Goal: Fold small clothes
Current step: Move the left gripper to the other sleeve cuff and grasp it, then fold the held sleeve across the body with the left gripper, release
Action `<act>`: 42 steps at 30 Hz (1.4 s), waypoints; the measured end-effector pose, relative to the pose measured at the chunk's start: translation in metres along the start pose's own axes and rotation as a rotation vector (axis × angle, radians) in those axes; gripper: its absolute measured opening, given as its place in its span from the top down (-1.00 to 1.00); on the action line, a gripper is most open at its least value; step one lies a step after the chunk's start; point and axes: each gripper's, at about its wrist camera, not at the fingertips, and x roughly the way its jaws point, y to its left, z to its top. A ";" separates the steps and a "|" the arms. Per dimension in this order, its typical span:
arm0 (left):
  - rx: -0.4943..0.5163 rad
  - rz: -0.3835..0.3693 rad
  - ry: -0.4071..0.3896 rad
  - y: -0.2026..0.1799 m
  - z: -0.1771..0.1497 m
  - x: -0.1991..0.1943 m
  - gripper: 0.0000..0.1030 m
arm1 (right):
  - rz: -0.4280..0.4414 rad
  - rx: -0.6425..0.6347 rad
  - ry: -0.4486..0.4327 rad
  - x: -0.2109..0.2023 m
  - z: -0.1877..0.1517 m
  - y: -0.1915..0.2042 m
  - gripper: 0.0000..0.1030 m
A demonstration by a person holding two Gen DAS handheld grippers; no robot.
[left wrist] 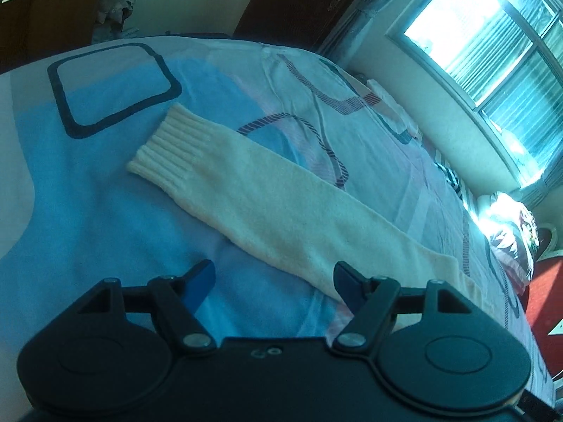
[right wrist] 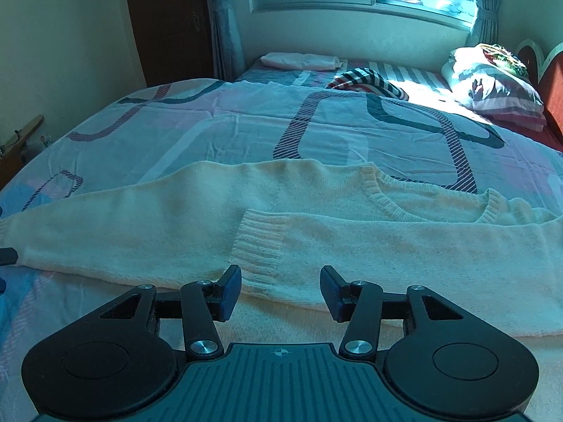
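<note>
Right wrist view shows the right gripper (right wrist: 280,292) with jaws wide apart and holding nothing, just above the soft cream knitted sweater (right wrist: 316,232) lying flat on the blue and pink patterned bedsheet (right wrist: 211,123). Left gripper (left wrist: 274,281) has its jaws spread apart too, holding nothing, near one long sleeve (left wrist: 267,197). Farther back sits a striped pillow (right wrist: 492,84).

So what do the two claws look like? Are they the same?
Nearly the same. The left claw has black jointed arms with silver bolts, two big round black discs, and blue fingers. The right claw has the same black arms, silver bolts and discs, with darker blue fingers, plus a ridged grey plate with a small crosshair mark. No cables or sleeves show.
</note>
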 end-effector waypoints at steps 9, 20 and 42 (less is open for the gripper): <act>-0.078 -0.051 -0.061 0.005 0.015 0.015 -0.40 | -0.025 0.018 0.011 0.014 0.001 -0.005 0.04; -0.143 -0.081 -0.066 0.019 0.002 0.003 -0.28 | -0.024 0.012 0.014 0.018 0.001 -0.005 0.04; -0.268 -0.108 -0.118 0.030 0.031 0.032 0.51 | -0.026 0.034 -0.001 0.017 0.002 -0.004 0.04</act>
